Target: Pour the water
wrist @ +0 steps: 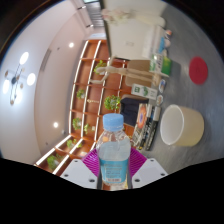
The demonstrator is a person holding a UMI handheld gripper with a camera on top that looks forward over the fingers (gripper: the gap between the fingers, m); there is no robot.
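A handheld gripper (pixel 114 172) points forward into a tilted scene. Its two fingers, lined with magenta pads (pixel 92 159), sit close against either side of a clear plastic water bottle (pixel 114 152) and appear to clamp it. The bottle stands upright between the fingers, with a light blue cap (pixel 114 122) on top and a pale label around its middle.

Beyond the bottle and off to one side, well apart from it, a cream-coloured cup (pixel 183 124) rests on a white table (pixel 190 95), with its open mouth showing. Near the cup lie a carton (pixel 142 91) with green print and an orange-and-black packet (pixel 146 118). Farther across the table there is a round red disc (pixel 198 69).

Beyond the table, a wooden shelf unit (pixel 95 85) holds several small green plants in its compartments. Bright round ceiling lights (pixel 24 58) glow on one side of the room.
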